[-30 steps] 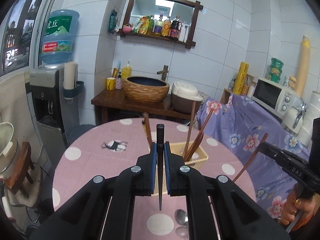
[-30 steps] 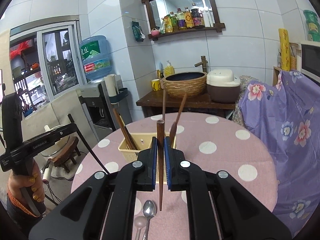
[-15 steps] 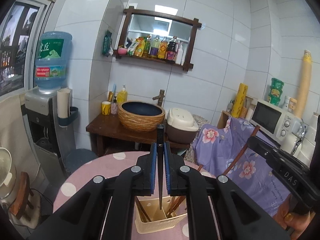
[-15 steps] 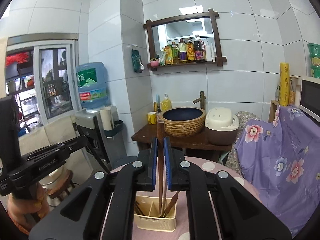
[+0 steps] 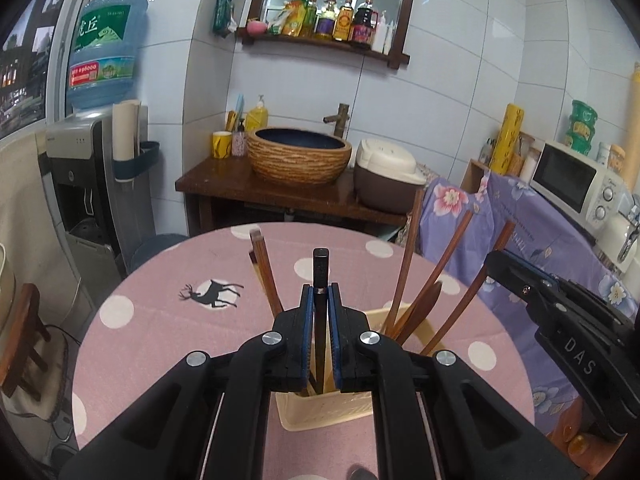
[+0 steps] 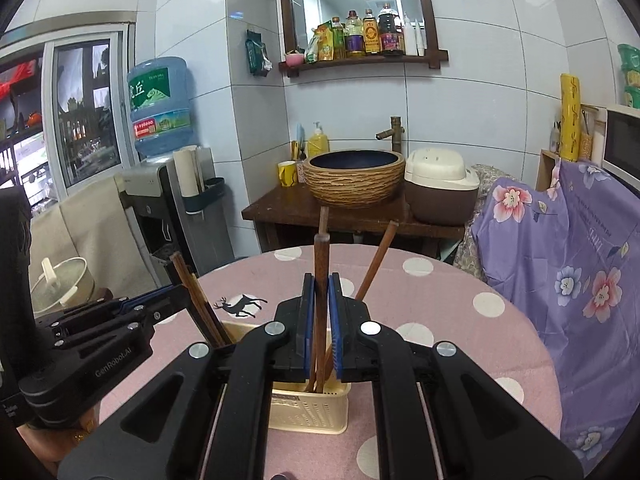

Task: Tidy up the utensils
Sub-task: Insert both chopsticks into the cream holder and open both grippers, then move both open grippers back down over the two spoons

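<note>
A cream plastic utensil holder (image 5: 320,410) stands on the pink dotted round table (image 5: 160,280), with several brown chopsticks (image 5: 408,264) leaning in it. My left gripper (image 5: 321,292) is shut on a black chopstick (image 5: 320,268), held upright with its lower end inside the holder. My right gripper (image 6: 321,284) is shut on a brown wooden chopstick (image 6: 321,256), its lower end also down in the holder (image 6: 308,408). Each gripper shows in the other's view, the right one (image 5: 560,320) and the left one (image 6: 100,332).
A spoon tip (image 5: 360,474) shows at the near table edge. Behind the table stands a wooden stand with a woven basin (image 5: 298,156) and rice cooker (image 5: 384,176). A water dispenser (image 5: 92,152) is left; a purple flowered cloth (image 5: 540,240) and microwave (image 5: 576,184) are right.
Both grippers tilted up over the holder, then came down; the black and brown chopsticks now reach into the holder. Both stay gripped.
</note>
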Demonstrator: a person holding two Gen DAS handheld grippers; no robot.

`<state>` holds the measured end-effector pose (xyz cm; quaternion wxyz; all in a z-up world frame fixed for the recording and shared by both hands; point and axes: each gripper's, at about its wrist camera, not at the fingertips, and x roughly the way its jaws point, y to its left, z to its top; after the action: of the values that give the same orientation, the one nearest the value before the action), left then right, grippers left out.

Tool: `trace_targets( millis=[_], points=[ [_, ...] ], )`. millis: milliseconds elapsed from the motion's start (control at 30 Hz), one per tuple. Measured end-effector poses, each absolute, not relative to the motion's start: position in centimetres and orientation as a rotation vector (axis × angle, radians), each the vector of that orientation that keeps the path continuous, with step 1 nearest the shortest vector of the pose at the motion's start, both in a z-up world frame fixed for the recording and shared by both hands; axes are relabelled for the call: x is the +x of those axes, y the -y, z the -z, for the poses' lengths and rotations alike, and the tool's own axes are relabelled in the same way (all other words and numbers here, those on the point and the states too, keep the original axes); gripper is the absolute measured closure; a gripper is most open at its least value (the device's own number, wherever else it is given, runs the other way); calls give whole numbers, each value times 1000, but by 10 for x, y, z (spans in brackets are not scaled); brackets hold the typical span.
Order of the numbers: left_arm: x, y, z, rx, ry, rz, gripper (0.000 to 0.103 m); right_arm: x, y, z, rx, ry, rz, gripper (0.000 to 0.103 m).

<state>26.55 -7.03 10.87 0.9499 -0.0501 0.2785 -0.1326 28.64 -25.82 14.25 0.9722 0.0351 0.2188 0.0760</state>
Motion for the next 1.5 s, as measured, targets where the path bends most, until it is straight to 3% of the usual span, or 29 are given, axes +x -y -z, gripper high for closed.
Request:
trace_targets(
  millis=[167,200,233,300,333,500,733,1000,1133,1300,1433,1500],
  points=[
    [261,74,-99,-81,-575,294,92,282,259,-134,58,-424,-165,95],
    [259,76,-97,-71,-575,300,82,279,259,-134,52,-416,-169,94],
    [255,77,-97,-59,-569,303,64,275,260,-133,46,-406,-169,89],
    [244,74,-96,-53,-534,285,44,264,262,-132,43,-383,-154,64],
    [236,72,-96,-50,-516,277,42,257,264,-132,44,-364,-146,50],
    [204,60,-83,-47,-509,264,32,231,264,-107,1,-430,-118,46],
    [166,37,-22,-42,-619,204,31,189,250,-9,-33,-714,-166,46],
    [146,16,27,-111,-729,142,31,143,227,60,-46,-855,-159,49],
    [139,16,33,-108,-742,144,31,141,221,72,-55,-886,-144,60],
    [132,21,38,-108,-749,154,28,140,217,73,-50,-882,-133,67],
    [130,25,42,-111,-767,163,28,142,220,71,-53,-871,-109,88],
    [128,28,44,-103,-771,170,27,144,229,70,-39,-871,-98,92]
  ],
)
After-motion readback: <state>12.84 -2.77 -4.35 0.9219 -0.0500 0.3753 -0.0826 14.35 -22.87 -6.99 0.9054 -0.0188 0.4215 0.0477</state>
